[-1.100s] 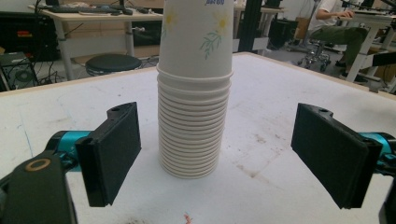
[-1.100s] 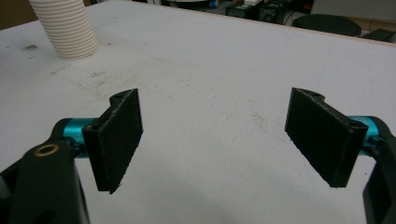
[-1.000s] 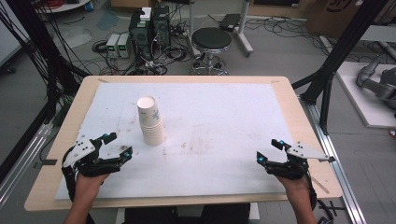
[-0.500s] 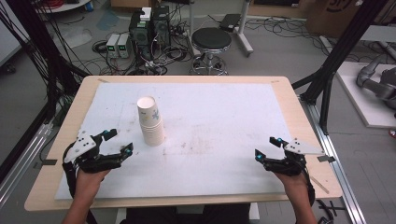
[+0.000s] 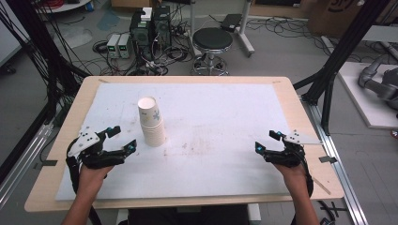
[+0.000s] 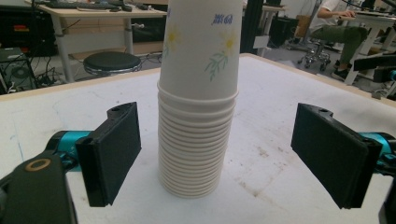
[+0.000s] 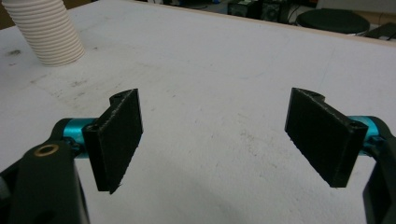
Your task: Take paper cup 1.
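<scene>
The cup stack (image 5: pixel 151 122) is standing upright on the white mat (image 5: pixel 225 112) of the wooden table (image 5: pixel 287 89), left of its middle. The left gripper (image 5: pixel 123 140) is waiting just left of the stack with jaws wide apart, and the right gripper (image 5: pixel 265 142) is resting far to the right of the stack, jaws also apart. Behind the table, a black stool (image 5: pixel 212 41) and cables (image 5: pixel 155 51) are lying on the grey floor (image 5: pixel 281 51).

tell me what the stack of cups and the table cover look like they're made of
Stack of cups: most likely paper, matte off-white, with thin rolled rims packed close and a printed flower pattern on the top cup. Table cover: a white matte sheet, perhaps foam board or coated paper; it lies flat over the wooden tabletop and carries brownish scuffs and stains. The exact material is unclear.
</scene>
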Action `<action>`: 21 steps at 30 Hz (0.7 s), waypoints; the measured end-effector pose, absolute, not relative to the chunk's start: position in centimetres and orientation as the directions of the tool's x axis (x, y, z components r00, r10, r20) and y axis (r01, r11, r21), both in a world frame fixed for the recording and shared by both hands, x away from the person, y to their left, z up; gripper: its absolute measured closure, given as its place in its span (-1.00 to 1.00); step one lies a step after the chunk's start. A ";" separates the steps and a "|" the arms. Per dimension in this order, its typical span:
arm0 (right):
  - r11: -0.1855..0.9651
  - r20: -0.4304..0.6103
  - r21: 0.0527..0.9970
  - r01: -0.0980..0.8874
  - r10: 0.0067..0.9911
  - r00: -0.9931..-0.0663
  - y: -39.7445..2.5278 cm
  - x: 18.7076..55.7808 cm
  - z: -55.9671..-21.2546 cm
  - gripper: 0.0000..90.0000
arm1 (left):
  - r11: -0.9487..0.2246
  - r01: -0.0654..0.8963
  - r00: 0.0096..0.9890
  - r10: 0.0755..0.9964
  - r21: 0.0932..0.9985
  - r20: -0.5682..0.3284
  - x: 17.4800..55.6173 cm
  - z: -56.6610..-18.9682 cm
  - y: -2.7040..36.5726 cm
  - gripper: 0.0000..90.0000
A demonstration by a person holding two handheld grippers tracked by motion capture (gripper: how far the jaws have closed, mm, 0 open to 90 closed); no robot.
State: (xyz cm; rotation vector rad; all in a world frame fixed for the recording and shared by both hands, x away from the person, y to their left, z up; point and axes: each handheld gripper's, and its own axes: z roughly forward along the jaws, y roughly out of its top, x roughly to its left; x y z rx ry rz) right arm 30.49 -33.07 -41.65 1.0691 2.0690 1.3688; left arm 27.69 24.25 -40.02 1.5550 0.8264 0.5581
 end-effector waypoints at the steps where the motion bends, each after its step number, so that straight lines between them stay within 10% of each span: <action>1: 0.221 0.048 0.906 0.360 0.793 -0.607 -33.1 30.3 -41.5 -0.57 | -0.016 0.187 0.628 0.771 0.982 -0.107 27.8 -39.8 24.3 -0.65; 21: 0.234 0.048 0.906 0.354 0.773 -0.633 -32.0 29.8 -41.0 -0.57 | -0.017 0.164 0.677 0.729 0.986 -0.100 30.4 -35.6 22.8 -0.66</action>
